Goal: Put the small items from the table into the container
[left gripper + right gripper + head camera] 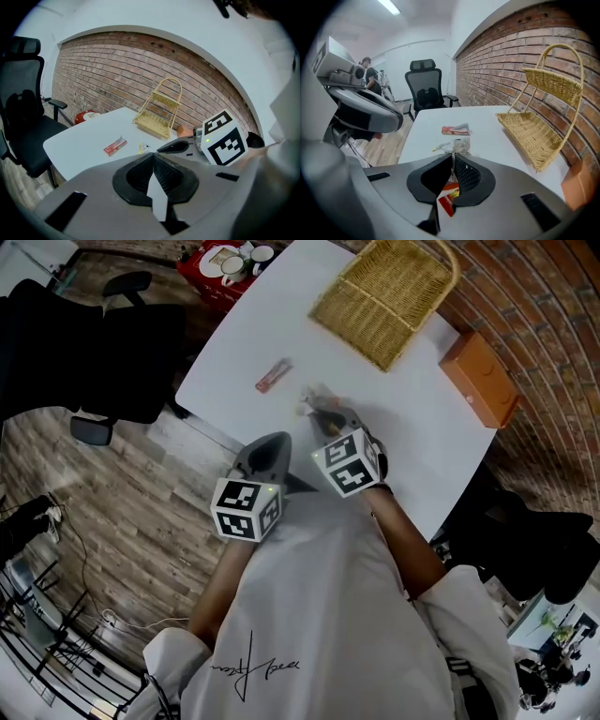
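Right gripper (453,158): clenched on a red-and-orange sachet (446,202); pick-up step apparently done.
Left gripper (153,157): closed, empty.
Red packet (273,376): on the table (281,320), centre-left.
Wicker basket (380,301): upper right, well apart; the next move likely carries the sachet there.

- A white table (281,315) carried everything.
- A wicker basket (380,296) sat at its far end.
- A red packet (274,376) lay flat mid-table.
- A few small wrappers (314,399) lay near it, apart.
- An orange box (480,381) sat at the right-hand edge.
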